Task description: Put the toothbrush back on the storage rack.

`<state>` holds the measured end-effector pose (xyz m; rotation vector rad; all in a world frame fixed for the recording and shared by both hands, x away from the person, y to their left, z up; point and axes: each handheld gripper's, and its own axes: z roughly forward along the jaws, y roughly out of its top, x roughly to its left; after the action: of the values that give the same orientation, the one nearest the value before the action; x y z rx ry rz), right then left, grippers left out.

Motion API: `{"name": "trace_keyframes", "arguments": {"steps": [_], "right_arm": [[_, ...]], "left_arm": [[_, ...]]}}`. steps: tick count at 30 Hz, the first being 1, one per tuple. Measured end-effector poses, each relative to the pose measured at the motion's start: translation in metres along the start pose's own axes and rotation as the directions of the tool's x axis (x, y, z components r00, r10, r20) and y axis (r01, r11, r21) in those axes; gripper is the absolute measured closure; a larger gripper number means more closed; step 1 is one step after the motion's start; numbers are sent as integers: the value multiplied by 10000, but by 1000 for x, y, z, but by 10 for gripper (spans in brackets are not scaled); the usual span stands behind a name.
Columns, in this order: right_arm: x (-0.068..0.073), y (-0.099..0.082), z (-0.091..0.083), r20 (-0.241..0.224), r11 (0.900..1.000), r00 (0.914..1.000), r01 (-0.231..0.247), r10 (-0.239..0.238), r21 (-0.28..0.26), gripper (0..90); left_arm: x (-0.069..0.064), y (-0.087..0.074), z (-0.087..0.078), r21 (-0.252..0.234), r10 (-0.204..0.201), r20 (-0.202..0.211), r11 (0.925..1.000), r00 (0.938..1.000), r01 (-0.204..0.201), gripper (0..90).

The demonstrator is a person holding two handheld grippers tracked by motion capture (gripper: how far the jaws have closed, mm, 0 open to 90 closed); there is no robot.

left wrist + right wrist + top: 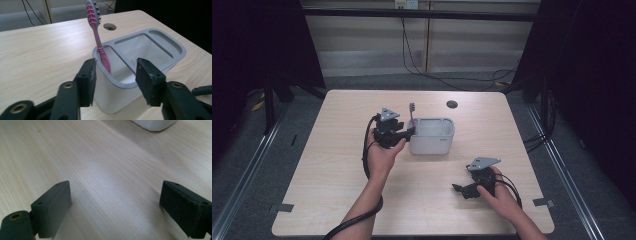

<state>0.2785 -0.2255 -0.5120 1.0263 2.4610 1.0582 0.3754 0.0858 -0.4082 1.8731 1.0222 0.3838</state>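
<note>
A pink toothbrush [100, 47] stands in a grey-white holder [432, 137] with several compartments, which sits near the middle of the wooden counter [337, 165]. In the left gripper view the toothbrush is in the end compartment nearest to the camera, handle down, and it leans a little, with its bristled head up above the rim. The handle rests against the rim of that compartment.

The left gripper [115, 75] is just in front of the holder, at the end where the toothbrush stands. Its jaws are spread apart and nothing is pinched between them; the pads do not touch the toothbrush, and the near corner of the holder shows in the gap between them. In the high view the left gripper [411, 132] is just beside the left end of the holder, with the left hand [384, 152] behind it.

The right gripper [115, 202] is low over bare counter, its jaws spread wide with nothing between them. In the high view the right gripper [457, 188] is well apart from the holder, toward the near right part of the counter, held by the right hand [499, 197]. A round dark hole [452, 104] is in the counter behind the holder.
</note>
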Motion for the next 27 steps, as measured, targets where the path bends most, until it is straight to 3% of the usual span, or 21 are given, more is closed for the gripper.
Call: {"name": "trace_keyframes", "arguments": {"steps": [7,27], "right_arm": [[0,0,0,0,10000,10000,-2,2,0,97],[0,0,0,-1,10000,10000,-3,3,-1,97]], "left_arm": [[2,0,-3,-81,-59,180,9999,9998,60,412],[14,-4,-21,-15,62,502,10000,9987,-62,326]]}}
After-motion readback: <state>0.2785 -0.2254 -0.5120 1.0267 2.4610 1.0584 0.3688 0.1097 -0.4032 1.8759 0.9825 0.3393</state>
